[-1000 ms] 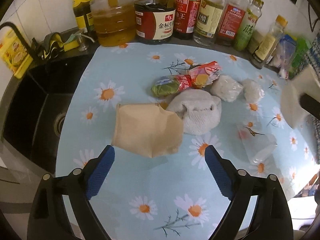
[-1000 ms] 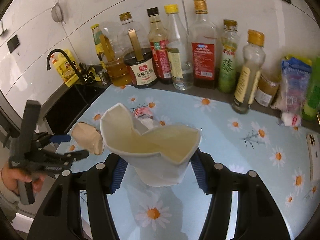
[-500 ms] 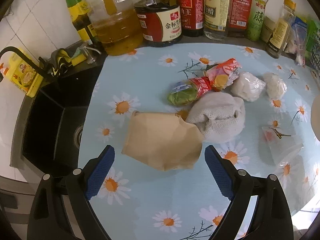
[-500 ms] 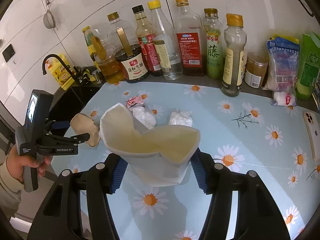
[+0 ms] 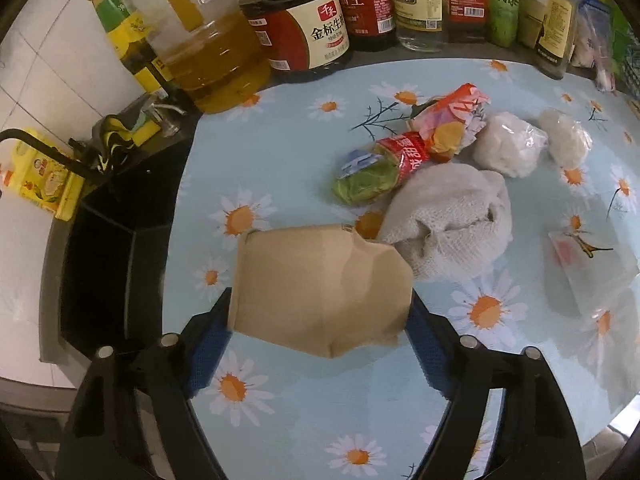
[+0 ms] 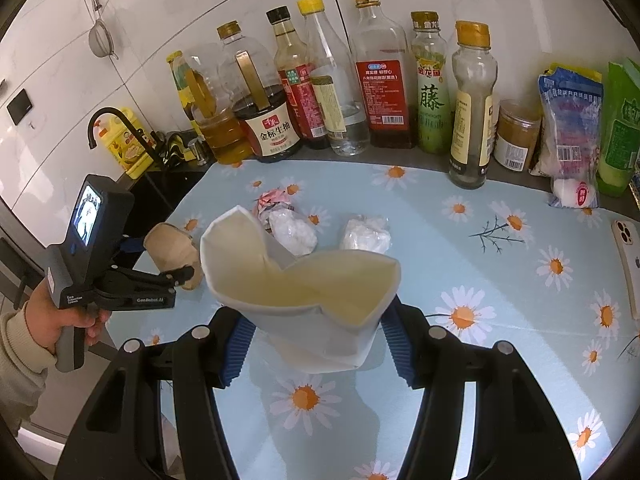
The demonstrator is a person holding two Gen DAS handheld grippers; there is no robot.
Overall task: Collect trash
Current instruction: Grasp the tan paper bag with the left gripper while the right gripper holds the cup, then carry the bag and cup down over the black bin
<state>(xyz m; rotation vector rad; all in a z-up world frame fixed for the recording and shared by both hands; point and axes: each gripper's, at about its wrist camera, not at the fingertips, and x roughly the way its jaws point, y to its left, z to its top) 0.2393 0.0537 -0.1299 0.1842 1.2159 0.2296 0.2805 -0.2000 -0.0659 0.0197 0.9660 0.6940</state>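
My left gripper [image 5: 320, 320] has its jaws on both sides of a crushed brown paper cup [image 5: 320, 288] lying on the daisy cloth [image 5: 280, 152], touching it. It also shows in the right wrist view [image 6: 172, 252]. My right gripper [image 6: 314, 344] is shut on a crumpled white paper bag [image 6: 304, 292], mouth open upward, held above the cloth. Beyond the cup lie a grey-white towel [image 5: 452, 220], a green and red wrapper [image 5: 380, 168], an orange wrapper [image 5: 448, 120], two white plastic wads [image 5: 504, 148] and a clear flat packet [image 5: 588, 264].
Oil and sauce bottles [image 6: 320, 92] line the back wall. A black sink [image 5: 104, 248] with a faucet [image 6: 116, 124] lies left of the cloth. A phone [image 6: 630, 264] lies at the right edge. Packets and a jar [image 6: 568, 132] stand back right.
My left gripper has moved forward and down until its jaws flank and touch the brown cup. My right gripper has kept the white bag and shifted slightly back.
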